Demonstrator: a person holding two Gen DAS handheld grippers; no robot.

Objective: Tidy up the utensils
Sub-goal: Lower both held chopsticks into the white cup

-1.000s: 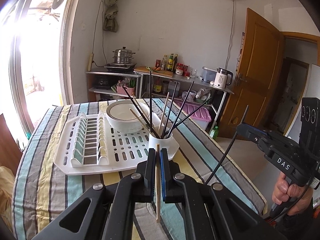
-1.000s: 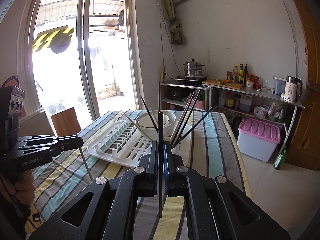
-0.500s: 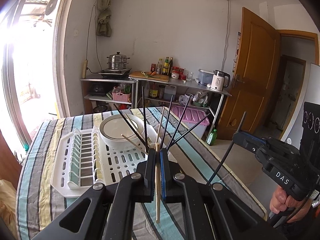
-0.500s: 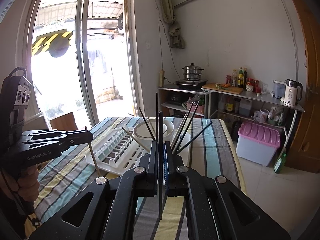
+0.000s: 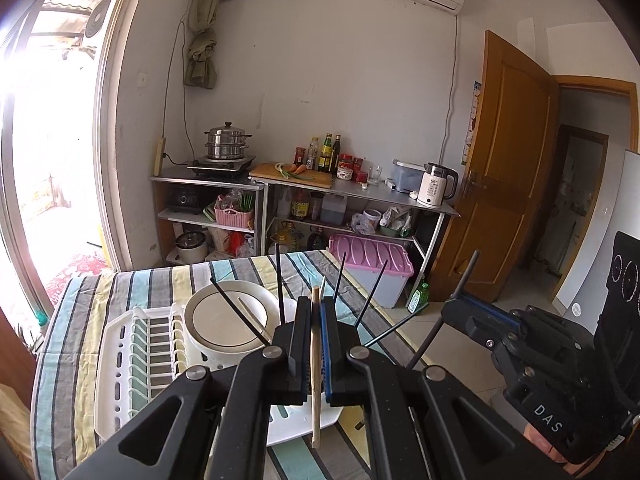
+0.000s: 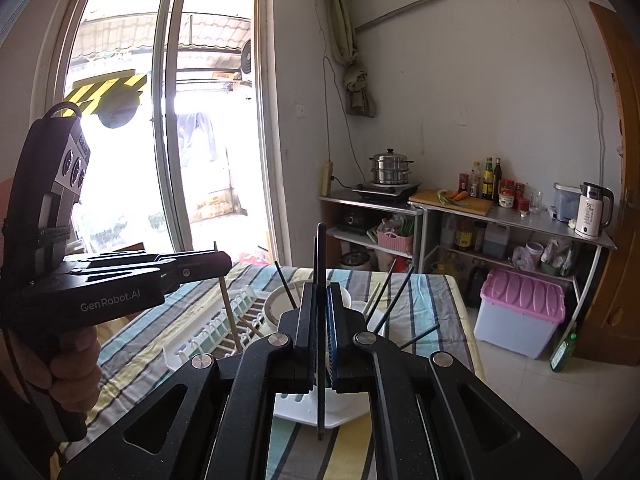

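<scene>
**Two wrist cameras facing the shelf wall over the striped table**

Each camera is sitting just behind its own gripper, looking forward and slightly down along the fingers. The left view is looking past the left gripper [image 5: 316, 344] across the table [image 5: 72, 344] toward the steel shelf [image 5: 352, 188]; the right gripper [image 5: 460, 312] is showing at its right edge. The right view is sitting right of it, looking past the right gripper [image 6: 320, 336] toward the same shelf [image 6: 512, 216], taking in the window [image 6: 168, 120] left of it. Both are sharing the dish rack [image 5: 136, 360] [image 6: 224, 320], bowl [image 5: 224, 320] and shelf.
</scene>
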